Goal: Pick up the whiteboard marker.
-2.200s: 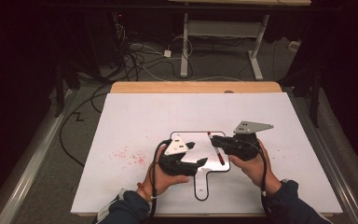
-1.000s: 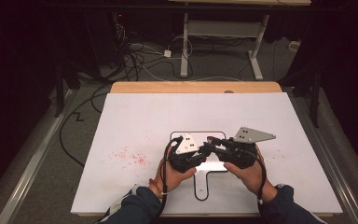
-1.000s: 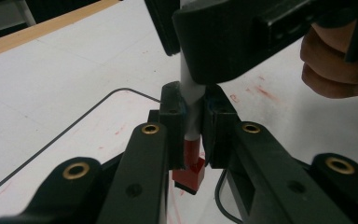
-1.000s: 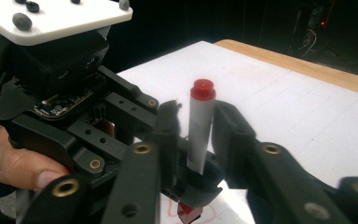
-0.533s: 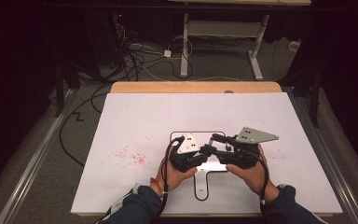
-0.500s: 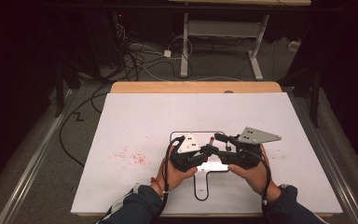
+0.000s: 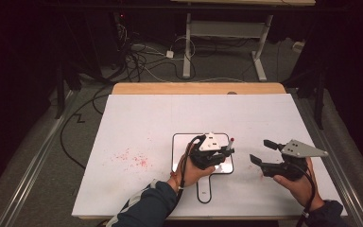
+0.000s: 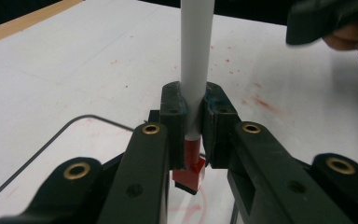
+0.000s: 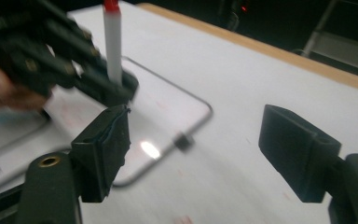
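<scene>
One red whiteboard marker [image 8: 196, 74], upright over small whiteboard [image 7: 179, 142], tip down, pinched low on barrel by left gripper [image 8: 192, 135]. Likely light, rigid, smooth; grip firmly near tip. Right gripper [image 9: 196, 149] well apart, jaws spread, empty.

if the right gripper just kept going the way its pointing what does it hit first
Most likely the left gripper and the white marker it holds upright over the small whiteboard. The right gripper, fingers open, points at them, though depth is unclear.
</scene>
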Motion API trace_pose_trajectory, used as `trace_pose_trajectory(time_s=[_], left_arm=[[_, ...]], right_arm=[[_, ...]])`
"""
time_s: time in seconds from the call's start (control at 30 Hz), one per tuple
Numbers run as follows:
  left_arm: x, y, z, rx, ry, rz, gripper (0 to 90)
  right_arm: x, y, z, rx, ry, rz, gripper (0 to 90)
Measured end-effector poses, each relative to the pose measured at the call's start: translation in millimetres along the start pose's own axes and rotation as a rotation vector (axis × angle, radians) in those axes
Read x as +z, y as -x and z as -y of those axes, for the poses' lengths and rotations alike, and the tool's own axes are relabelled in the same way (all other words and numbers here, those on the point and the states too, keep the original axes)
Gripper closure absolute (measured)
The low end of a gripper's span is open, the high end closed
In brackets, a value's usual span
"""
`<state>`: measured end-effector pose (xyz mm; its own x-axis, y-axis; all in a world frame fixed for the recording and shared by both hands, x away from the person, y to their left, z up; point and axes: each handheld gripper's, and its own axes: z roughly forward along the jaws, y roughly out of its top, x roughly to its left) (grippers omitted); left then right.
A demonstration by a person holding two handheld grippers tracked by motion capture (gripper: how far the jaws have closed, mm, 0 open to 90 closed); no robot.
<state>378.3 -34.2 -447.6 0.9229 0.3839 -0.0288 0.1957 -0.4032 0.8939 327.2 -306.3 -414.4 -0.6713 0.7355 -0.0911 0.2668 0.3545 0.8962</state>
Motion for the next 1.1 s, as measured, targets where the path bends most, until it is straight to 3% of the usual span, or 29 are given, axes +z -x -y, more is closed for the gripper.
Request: trace_pose_trajectory(time_s=[0.1, 0.2, 0.43, 0.67, 0.83, 1.1], left_arm=[[12.0, -0.5, -3.0, -0.001, 0.007, 0.014, 78.6], [18.9, 2.0, -3.6, 0.028, -0.019, 0.008, 78.5], [34.1, -0.8, -0.3, 0.013, -0.048, 0.011, 78.6], [31.9, -2.8, -0.7, 0.025, -0.069, -0.005, 78.8], [24.8, -7.2, 4.9, -0.008, -0.055, -0.011, 78.9], [5.6, -1.3, 17.9, 0.018, -0.042, -0.017, 78.9]], right_arm=[[-3.7, 0.1, 17.4, -0.049, -0.053, 0.05, 25.0], [-3.5, -1.1, 21.6, -0.044, -0.061, 0.035, 25.0], [4.0, -8.9, 21.4, -0.079, -0.077, 0.013, 25.0], [8.3, -10.8, 22.2, -0.09, -0.089, -0.003, 25.6], [6.6, -10.3, 21.1, -0.091, -0.083, 0.002, 25.8], [7.3, -10.7, 19.3, -0.099, -0.081, 0.003, 25.9]])
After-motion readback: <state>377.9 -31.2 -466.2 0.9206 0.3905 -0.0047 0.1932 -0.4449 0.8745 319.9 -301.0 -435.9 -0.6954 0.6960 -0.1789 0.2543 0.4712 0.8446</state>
